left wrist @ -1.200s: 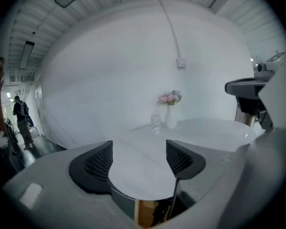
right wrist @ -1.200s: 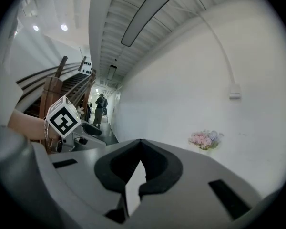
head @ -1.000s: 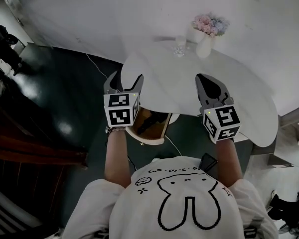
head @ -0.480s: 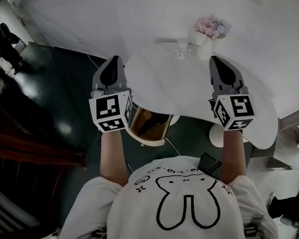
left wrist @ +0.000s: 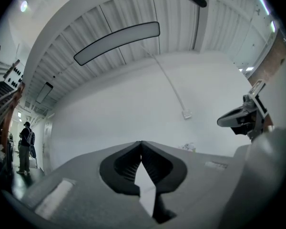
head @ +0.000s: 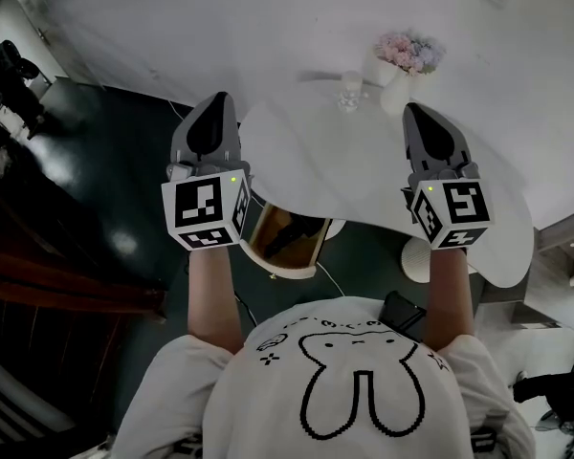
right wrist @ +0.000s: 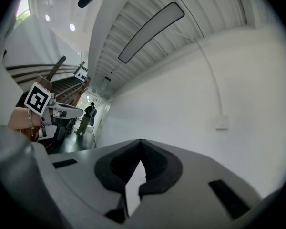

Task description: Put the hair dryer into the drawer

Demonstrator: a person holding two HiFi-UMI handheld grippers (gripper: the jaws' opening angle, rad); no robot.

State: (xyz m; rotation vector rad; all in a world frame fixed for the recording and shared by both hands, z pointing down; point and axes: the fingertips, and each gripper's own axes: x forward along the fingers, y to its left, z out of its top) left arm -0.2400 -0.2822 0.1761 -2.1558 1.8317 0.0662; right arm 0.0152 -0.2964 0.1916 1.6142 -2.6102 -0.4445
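White desk point(head: 364, 180) ahead; left gripper point(head: 214, 100) and right gripper point(head: 418, 113) hover, jaws closed, empty. No dryer or drawer shows; stage unclear.

Looks like a big indoor hall, maybe a lobby or showroom (not a home). It has a white round table point(head: 364, 175) w/ a flower vase point(head: 394, 94) & a glass point(head: 349, 91), a dark shiny floor point(head: 105, 189), long ceiling lights point(right wrist: 150, 32), wood stairs point(right wrist: 71, 84) & a person point(right wrist: 89, 114) far down a hallway.

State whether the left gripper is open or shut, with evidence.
Shut. In the left gripper view, the left gripper has its two jaw tips touching, with nothing held between them.
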